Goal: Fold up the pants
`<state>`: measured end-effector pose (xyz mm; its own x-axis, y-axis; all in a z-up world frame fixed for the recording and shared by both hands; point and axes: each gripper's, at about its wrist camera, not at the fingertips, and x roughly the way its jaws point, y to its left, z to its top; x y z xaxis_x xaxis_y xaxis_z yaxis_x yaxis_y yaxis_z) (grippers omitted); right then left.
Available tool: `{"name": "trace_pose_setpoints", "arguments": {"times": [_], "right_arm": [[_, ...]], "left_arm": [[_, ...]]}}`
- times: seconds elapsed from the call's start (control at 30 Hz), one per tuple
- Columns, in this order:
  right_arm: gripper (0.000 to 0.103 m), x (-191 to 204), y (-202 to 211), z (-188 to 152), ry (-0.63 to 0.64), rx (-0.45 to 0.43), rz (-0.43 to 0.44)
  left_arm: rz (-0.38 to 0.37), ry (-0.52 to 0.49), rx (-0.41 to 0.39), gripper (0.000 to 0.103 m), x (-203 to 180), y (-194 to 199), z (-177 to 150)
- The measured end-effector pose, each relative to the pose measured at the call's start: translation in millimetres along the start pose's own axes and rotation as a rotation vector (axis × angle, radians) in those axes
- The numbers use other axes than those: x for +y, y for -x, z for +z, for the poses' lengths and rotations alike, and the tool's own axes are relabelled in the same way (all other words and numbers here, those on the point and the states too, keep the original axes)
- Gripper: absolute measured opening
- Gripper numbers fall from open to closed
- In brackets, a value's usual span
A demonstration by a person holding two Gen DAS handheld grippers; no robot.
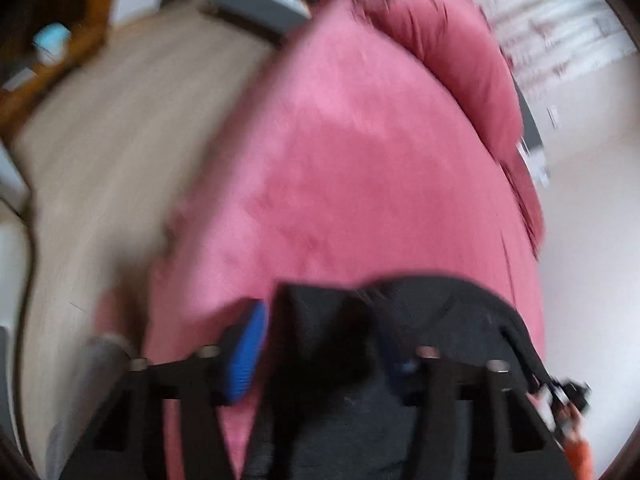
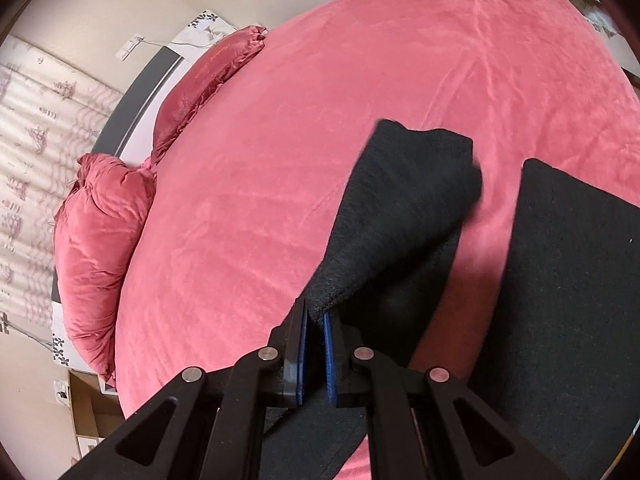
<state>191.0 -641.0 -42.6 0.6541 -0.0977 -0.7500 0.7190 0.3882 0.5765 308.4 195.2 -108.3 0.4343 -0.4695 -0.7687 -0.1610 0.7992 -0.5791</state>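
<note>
The black pants point(image 2: 400, 208) lie on a pink bedspread point(image 2: 280, 160). My right gripper point(image 2: 316, 316) is shut on the edge of one pant leg and holds it lifted above the bed, with the cloth hanging over the part below. Another stretch of the pants point(image 2: 572, 280) lies flat to the right. In the blurred left wrist view, the pants point(image 1: 360, 340) sit between the blue-padded fingers point(image 1: 248, 352) of my left gripper point(image 1: 324, 356). The fingers stand wide apart with cloth bunched between them; whether they grip it I cannot tell.
Pink pillows point(image 2: 100, 240) lie along the headboard side of the bed. A wooden floor point(image 1: 120, 140) runs left of the bed, with furniture at its far end. A cream wall point(image 2: 100, 0) and patterned curtain point(image 2: 36, 128) stand beyond the pillows.
</note>
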Motion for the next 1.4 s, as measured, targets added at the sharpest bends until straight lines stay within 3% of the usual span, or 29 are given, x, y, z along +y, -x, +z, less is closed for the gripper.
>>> {"name": "trace_pose_setpoints", "arguments": {"times": [0.1,0.13,0.2,0.4,0.63,0.77,0.97,1.03,1.17,1.27,1.4], "right_arm": [[0.007,4.1,-5.7,0.9,0.005,-0.003,-0.004],[0.007,6.1,-6.5,1.3,0.006,-0.007,-0.006],[0.007,8.6,-3.6,-0.6,0.002,-0.016,-0.002],[0.007,17.8,20.8,6.7,0.039,-0.052,0.050],[0.007,3.6,76.5,0.7,0.045,-0.086,0.141],[0.007,-27.0,113.8,-9.5,0.027,-0.084,0.194],[0.007,-112.3,166.4,-33.6,-0.045,-0.093,0.230],[0.007,-151.1,171.8,-39.8,-0.090,-0.097,0.206],[0.007,-227.5,152.4,-57.5,-0.213,-0.049,0.133],[0.007,-256.4,136.0,-72.3,-0.277,-0.026,0.121],[0.007,-265.1,125.3,-79.6,-0.307,-0.028,0.138]], "left_arm": [[0.029,-0.059,0.006,0.045,-14.3,-5.9,1.7],[0.045,-0.096,-0.001,0.039,-19.9,-5.6,1.3],[0.062,-0.139,-0.033,0.016,-24.8,2.4,-2.8],[-0.016,-0.181,-0.160,0.014,-33.1,47.1,-15.0],[-0.195,-0.208,-0.301,0.004,-39.8,107.6,-55.0],[-0.271,-0.208,-0.348,0.004,-35.1,134.1,-82.7],[-0.392,-0.182,-0.389,0.004,-5.2,176.0,-140.1],[-0.392,-0.182,-0.384,0.004,6.8,185.3,-160.6],[-0.279,-0.168,-0.280,0.006,39.3,169.3,-199.5],[-0.175,-0.137,-0.227,0.007,55.6,156.2,-216.3],[-0.153,-0.028,-0.264,0.007,71.0,165.2,-220.1]]}}
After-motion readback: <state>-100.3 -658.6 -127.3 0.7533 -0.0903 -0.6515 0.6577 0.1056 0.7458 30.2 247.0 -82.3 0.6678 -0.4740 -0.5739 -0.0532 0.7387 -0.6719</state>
